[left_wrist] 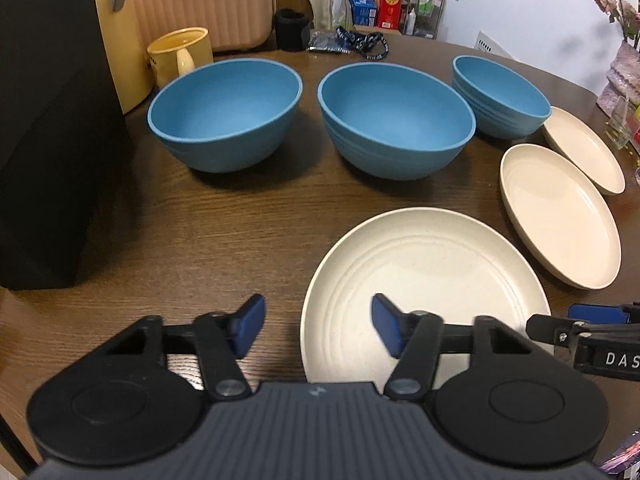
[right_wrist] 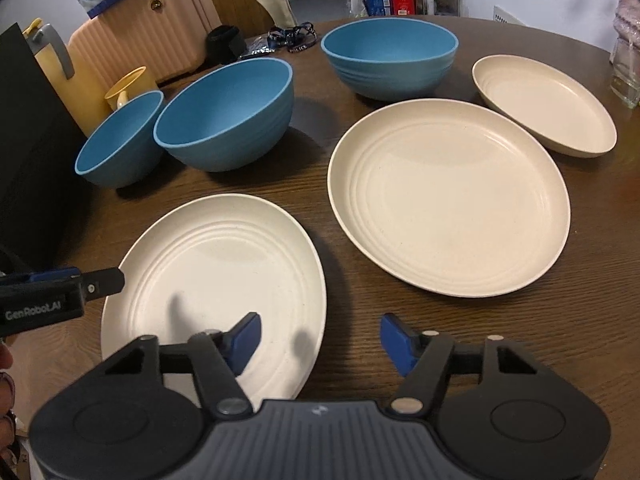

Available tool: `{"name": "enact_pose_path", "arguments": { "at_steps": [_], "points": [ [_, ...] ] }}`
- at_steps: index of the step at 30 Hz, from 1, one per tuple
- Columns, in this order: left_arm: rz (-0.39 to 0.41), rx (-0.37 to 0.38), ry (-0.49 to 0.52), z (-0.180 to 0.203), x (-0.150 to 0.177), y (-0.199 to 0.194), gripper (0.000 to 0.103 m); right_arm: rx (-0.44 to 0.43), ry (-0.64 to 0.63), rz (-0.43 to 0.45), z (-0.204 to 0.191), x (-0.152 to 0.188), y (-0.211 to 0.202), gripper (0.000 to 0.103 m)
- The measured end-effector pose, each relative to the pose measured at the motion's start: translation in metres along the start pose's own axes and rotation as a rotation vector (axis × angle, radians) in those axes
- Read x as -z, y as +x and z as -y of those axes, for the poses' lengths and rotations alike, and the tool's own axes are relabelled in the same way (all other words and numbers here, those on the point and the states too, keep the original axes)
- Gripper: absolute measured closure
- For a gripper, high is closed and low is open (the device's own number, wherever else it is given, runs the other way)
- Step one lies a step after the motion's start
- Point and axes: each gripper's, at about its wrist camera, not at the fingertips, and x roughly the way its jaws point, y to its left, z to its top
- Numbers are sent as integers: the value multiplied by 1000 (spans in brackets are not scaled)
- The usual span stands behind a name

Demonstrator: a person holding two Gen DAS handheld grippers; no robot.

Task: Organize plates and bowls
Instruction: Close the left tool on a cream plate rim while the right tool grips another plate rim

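Your left gripper (left_wrist: 318,330) hangs with its blue pads spread and nothing held, straddling the left rim of the nearest cream plate (left_wrist: 432,276). Your right gripper (right_wrist: 320,344) is likewise spread and empty, straddling the plate's right edge. Three blue bowls (left_wrist: 394,118) stand farther back on the wooden table (left_wrist: 208,236).

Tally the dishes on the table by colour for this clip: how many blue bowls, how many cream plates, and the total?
Blue bowls: 3 (left, middle, right)
Cream plates: 3 (nearest, middle, farthest)
Total: 6
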Motion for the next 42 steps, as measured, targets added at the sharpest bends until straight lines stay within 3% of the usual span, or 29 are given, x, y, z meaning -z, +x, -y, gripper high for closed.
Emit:
{"name": "enact_pose_path", "arguments": {
  "at_steps": [6, 13, 26, 33, 42],
  "points": [
    [-28, 21, -24, -4, -1, 8, 59, -16, 0, -20, 2, -1, 6, 52],
    [-66, 23, -46, -5, -1, 16, 64, -38, 9, -45, 5, -2, 11, 62],
    [-135, 59, -97, -10, -5, 26, 85, -60, 29, -92, 4, -3, 18, 82],
    [-146, 57, -106, -14, -6, 27, 91, -53, 51, -108, 8, -3, 21, 92],
    [-155, 52, -115, -15, -6, 27, 92, -63, 60, -103, 11, -3, 20, 94]
  ]
}}
